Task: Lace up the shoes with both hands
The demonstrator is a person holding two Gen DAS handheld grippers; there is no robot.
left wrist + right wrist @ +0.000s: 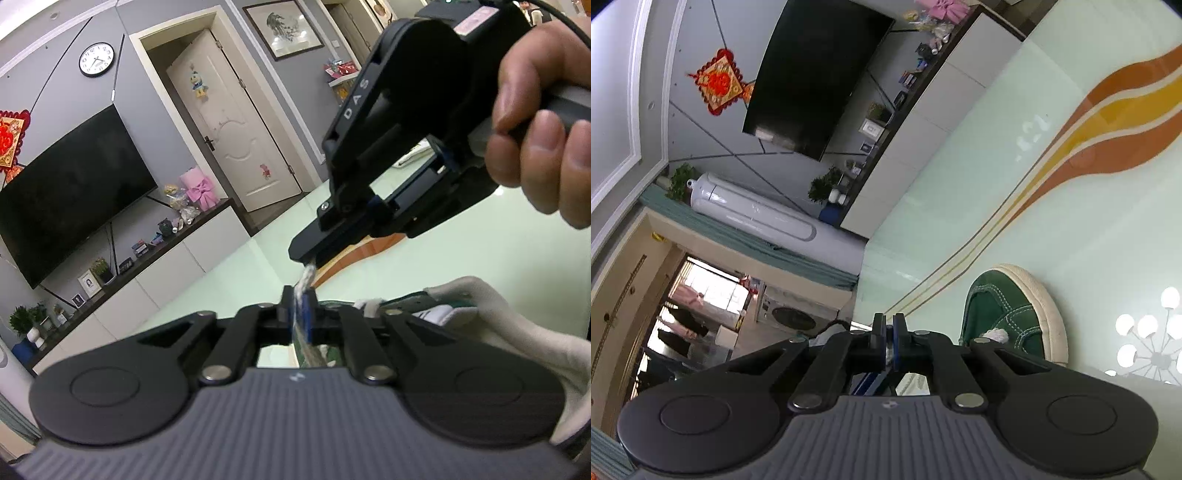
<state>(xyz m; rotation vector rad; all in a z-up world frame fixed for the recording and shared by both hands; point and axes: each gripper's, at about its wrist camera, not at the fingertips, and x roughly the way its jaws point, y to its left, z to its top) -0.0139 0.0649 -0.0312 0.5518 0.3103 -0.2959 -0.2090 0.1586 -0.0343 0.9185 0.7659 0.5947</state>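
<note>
room: living room is showing behind the work, with a tv (70,192) on a grey wall, a clock (96,59) and a white door (236,122); none of it is taking part in the task.
surface: pale green glass table (1015,206) with orange and yellow stripes is carrying the shoe, giving a flat, firm base for pulling against.
shoe: green shoe (1001,314) with a cream sole is lying on the table just right of the right gripper; only its toe end is showing in the right wrist view, so the eyelets cannot be checked.
lace: whitish lace (308,275) is running as a short span between the two grippers, above the shoe; it is looking taut, probably so it can be drawn through or tightened.
left gripper: left gripper (300,314) is pinching the lace, its fingers pressed together on it, with the lace passing on below toward the shoe.
right gripper: right gripper (304,254) is coming in from above, a bare hand (543,147) wrapping its handle; its fingers are pressed together on the upper end of the lace, and its own view is showing them closed too.
glove: white gloved hand (517,332) is sitting at the right of the left gripper, seemingly holding it.
step: judged as a two-handed pull or hand-over of the lace; progress cannot be told.
risk: lace may be slipping from either pinch if the pull is uneven.
</note>
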